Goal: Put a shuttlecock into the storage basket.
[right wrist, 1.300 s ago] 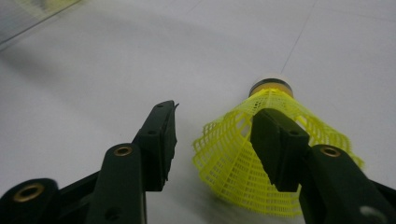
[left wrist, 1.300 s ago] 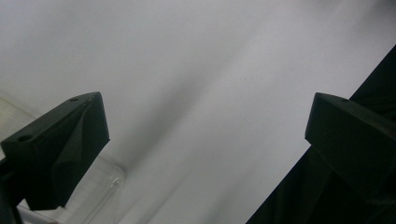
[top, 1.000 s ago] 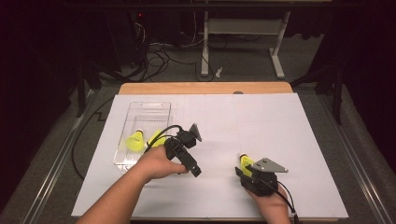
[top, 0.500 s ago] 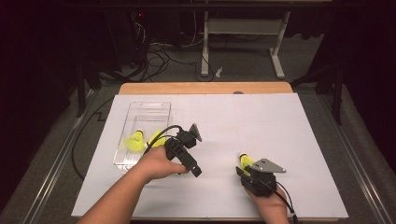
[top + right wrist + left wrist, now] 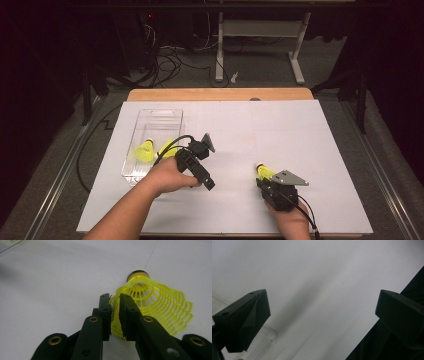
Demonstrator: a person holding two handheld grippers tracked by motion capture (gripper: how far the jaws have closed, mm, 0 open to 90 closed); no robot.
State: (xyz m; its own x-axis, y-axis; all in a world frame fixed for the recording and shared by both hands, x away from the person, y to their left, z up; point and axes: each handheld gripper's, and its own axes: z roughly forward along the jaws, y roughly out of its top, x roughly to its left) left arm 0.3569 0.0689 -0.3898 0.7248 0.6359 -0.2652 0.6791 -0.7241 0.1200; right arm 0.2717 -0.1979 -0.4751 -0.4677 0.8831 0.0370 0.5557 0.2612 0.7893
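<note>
High view: overhead, facing forward and down across the white table [image 5: 310,150]. Gripper views: close, along their jaws; all share that tabletop.

Yellow mesh shuttlecock [image 5: 152,300] lies on its side, skirt edge pinched.

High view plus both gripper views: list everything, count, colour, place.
shuttlecock in tray: 1, yellow, lying inside the clear tray, left side
shuttlecock at right tool: 1, yellow skirt, white cork tip, on the sheet, its skirt edge pinched
tray: 1, clear plastic, on the sheet's left part
sheet: 1, white, covering the table
table: 1, wooden edge at far side
left tool: 1, black, jaws wide apart over the sheet, beside the tray
right tool: 1, black, jaws just closed on the skirt
hands: 2, one holding each tool
</note>
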